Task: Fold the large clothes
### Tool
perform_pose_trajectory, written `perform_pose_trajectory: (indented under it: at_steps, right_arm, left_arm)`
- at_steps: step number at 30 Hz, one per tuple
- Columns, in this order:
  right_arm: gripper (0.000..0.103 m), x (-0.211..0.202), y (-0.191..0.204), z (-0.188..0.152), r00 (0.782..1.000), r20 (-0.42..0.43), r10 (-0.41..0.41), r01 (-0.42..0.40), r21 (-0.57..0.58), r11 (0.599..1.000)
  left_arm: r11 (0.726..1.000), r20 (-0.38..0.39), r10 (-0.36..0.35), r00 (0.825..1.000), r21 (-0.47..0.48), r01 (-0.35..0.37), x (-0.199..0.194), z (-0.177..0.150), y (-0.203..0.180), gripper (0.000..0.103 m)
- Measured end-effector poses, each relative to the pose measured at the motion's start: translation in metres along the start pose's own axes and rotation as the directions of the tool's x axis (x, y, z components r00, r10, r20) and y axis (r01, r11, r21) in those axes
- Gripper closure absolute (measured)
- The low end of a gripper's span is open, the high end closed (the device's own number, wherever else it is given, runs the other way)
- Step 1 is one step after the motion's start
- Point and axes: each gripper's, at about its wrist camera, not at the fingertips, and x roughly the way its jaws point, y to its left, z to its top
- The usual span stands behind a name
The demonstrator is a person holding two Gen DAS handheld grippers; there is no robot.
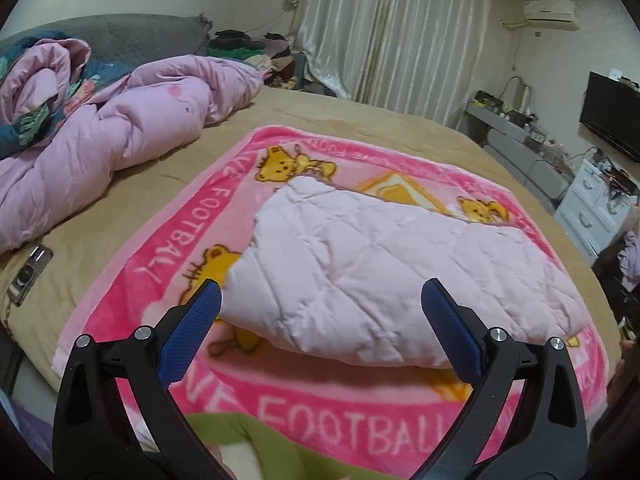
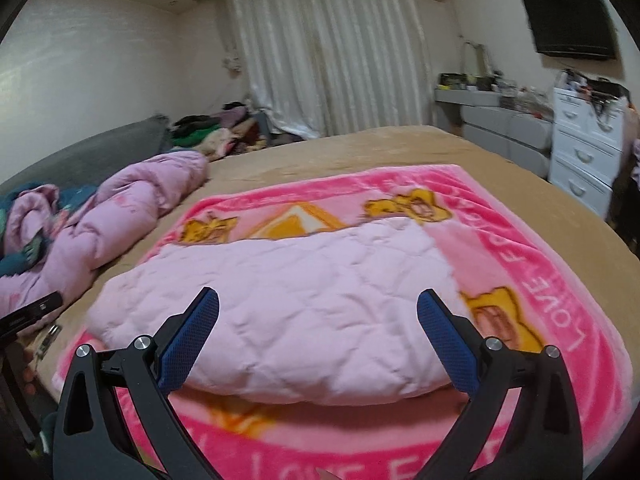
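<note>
A pale pink quilted garment [image 1: 372, 276] lies folded into a thick bundle on a bright pink blanket [image 1: 172, 248] printed with yellow bears and white letters. My left gripper [image 1: 322, 294] hovers above the bundle's near left end, jaws wide open and nothing between the blue pads [image 1: 192, 332]. In the right wrist view the same quilted garment [image 2: 288, 316] fills the middle of the pink blanket [image 2: 560, 320]. My right gripper [image 2: 318, 300] stands over its near edge, also wide open and holding nothing.
A crumpled pink duvet [image 1: 104, 136] lies heaped at the bed's left on the tan sheet [image 1: 104, 216]. A phone [image 1: 30, 274] rests near the left edge. White drawers [image 2: 584, 148], a grey desk and a wall television [image 2: 572, 20] stand at the right. Green fabric [image 1: 256, 448] shows below my left gripper.
</note>
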Motion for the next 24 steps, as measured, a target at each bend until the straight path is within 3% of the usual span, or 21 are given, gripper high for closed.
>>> perform_pose_trajectory:
  at_steps: [5,13,18,24]
  right_arm:
    - [0.004,-0.004,0.032,-0.012,0.999,-0.016,0.035,-0.035,-0.057,0.998]
    - [0.004,-0.003,0.070,-0.059,0.997,-0.059,0.058,-0.065,-0.121,0.990]
    - [0.004,0.005,0.078,-0.077,0.990,-0.120,0.068,-0.084,-0.129,0.988]
    - [0.004,0.004,0.073,-0.077,0.992,-0.113,0.051,-0.065,-0.121,0.991]
  left_arm:
    - [0.999,0.007,-0.025,1.000,0.031,0.025,-0.007,-0.010,-0.016,0.009]
    - [0.997,-0.001,-0.066,0.998,0.041,0.066,-0.008,-0.036,-0.033,0.009]
    - [0.995,-0.018,-0.086,0.996,0.050,0.087,-0.006,-0.050,-0.040,0.009]
    - [0.995,-0.048,-0.074,0.996,0.063,0.077,-0.001,-0.058,-0.043,0.009]
